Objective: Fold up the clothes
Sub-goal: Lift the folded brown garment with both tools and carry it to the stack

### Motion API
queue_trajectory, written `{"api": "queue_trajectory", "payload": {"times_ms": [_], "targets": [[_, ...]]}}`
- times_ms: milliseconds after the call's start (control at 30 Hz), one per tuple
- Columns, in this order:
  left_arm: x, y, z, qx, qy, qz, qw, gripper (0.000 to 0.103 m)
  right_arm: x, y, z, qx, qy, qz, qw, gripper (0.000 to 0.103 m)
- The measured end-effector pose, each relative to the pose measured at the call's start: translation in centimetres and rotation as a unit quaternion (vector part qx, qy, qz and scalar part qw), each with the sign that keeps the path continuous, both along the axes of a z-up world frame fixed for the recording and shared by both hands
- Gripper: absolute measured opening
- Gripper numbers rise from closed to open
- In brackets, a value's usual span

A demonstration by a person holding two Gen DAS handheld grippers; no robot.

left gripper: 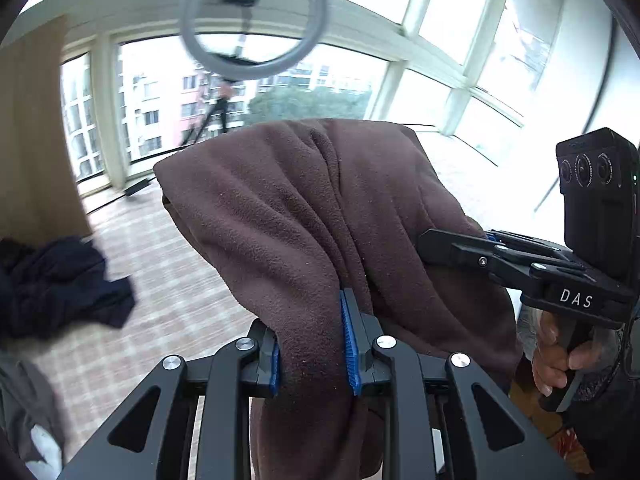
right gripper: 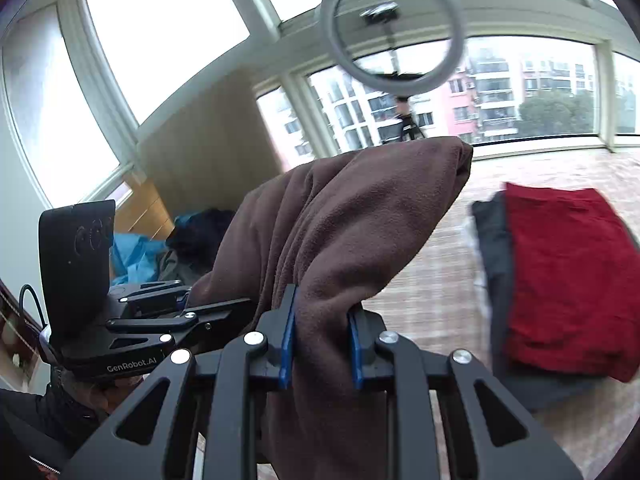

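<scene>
Both claws, left (left gripper: 314, 354) and right (right gripper: 322, 346), grip the brown fleece (left gripper: 304, 216), lifted above the plaid surface (right gripper: 432, 280). Fleece hides the fingertips; a red stack (right gripper: 560, 280) lies blurred.

Brown garment (left gripper: 304, 216): matt, nubby fleece; red cloth (right gripper: 568, 276) matt, softly napped
</scene>
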State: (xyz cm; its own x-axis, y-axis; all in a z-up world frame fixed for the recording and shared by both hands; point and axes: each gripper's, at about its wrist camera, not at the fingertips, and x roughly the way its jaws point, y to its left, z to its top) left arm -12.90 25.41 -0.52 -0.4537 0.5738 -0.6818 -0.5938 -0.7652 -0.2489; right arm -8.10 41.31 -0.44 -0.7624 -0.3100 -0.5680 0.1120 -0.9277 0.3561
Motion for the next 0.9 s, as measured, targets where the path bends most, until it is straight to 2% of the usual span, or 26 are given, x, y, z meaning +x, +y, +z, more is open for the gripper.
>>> {"api": "queue_trajectory", "payload": {"times_ms": [133, 300, 433, 600, 667, 767, 833, 900], "targets": [[0.0, 6.1, 0.8, 0.002, 0.012, -0.041, 0.9991, 0.023, 2.4, 4.9, 1.7, 0.015, 0.009, -0.027, 0.999, 0.021], [-1.5, 13.7, 1.3, 0.009, 0.017, -0.056, 0.9982, 0.023, 3.0, 12.9, 3.0, 0.04, 0.0, -0.039, 0.998, 0.021], [-3.9, 18.1, 0.9, 0.013, 0.012, -0.05, 0.9986, 0.023, 1.8, 18.1, 3.8, 0.06, -0.012, -0.029, 0.998, 0.021], [-7.0, 21.6, 0.2, 0.0, 0.009, -0.034, 0.9994, 0.023, -1.7, 22.9, 3.4, 0.073, -0.029, -0.009, 0.997, 0.021], [-8.1, 22.2, -0.1, -0.004, 0.003, -0.027, 0.9996, 0.023, -3.4, 24.2, 2.7, 0.073, -0.034, 0.0, 0.997, 0.021], [-11.0, 22.5, -2.5, -0.02, -0.024, -0.016, 0.9994, 0.023, -6.4, 26.3, 0.2, 0.064, -0.06, 0.012, 0.996, 0.021], [-12.6, 22.3, -4.9, -0.04, -0.054, -0.008, 0.9977, 0.024, -7.7, 28.1, -2.6, 0.067, -0.102, 0.011, 0.993, 0.021], [-13.9, 21.4, -7.2, -0.043, -0.099, -0.003, 0.9941, 0.027, -8.6, 30.2, -5.6, 0.067, -0.148, 0.004, 0.987, 0.021]]}}
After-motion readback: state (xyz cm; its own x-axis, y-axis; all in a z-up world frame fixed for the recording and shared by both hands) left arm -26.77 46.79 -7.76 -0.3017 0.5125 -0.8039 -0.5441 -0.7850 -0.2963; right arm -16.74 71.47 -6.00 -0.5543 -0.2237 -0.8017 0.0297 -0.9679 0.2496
